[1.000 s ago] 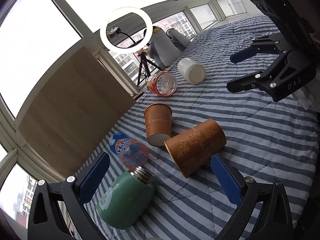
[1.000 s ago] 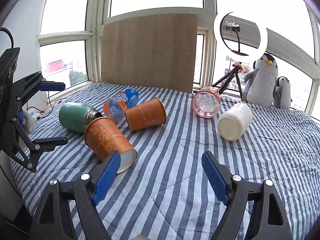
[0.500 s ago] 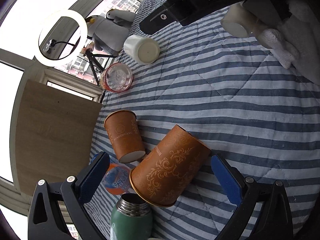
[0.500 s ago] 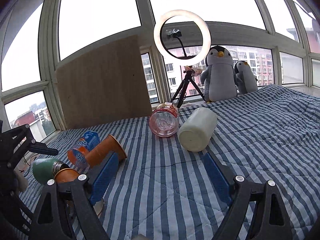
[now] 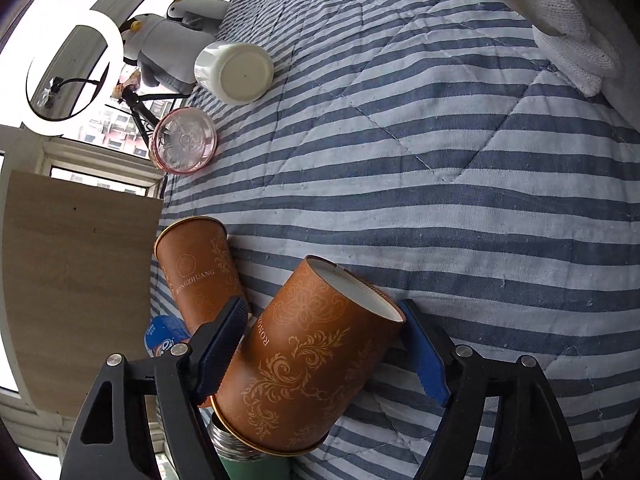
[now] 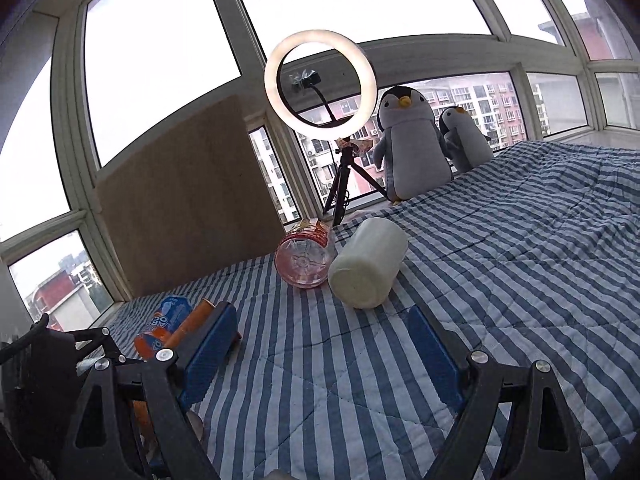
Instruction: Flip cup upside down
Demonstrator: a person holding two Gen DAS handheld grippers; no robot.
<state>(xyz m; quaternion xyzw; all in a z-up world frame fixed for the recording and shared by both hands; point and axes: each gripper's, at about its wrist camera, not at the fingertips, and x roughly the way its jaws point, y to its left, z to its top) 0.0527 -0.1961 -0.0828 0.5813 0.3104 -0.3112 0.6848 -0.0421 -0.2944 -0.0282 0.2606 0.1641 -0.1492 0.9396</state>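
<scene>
1. The left tongs (image 5: pixel 320 344) are now around the patterned cup (image 5: pixel 308 360), which lies on its side on the striped bed (image 5: pixel 440 184). A second ago they hung well above it, spread wide; half a second ago they were just over it.
2. The two blue pads (image 5: pixel 222 344) have come closer together. The left pad seems to touch the cup wall and the right pad sits just beside the white bottom end, so I judge the grip as closing, but I cannot tell if it is firm already.
3. The cup's gold rim points toward the camera and rests near the steel mouth of the green flask (image 5: pixel 248 460). A second brown cup (image 5: pixel 200 272) lies just beside it, behind the left pad.
4. The right tongs (image 6: pixel 320 348) are apart and hold nothing. They have swung away and now look over the bed toward the white jar (image 6: pixel 366 268) and the pink bottle (image 6: pixel 306 260).
5. For the task this means the reach is finished. What remains, I think, is to squeeze, lift, and turn the cup so the rim stands down on the bed.
6. One risk: the left pad may push the neighbour cup.
</scene>
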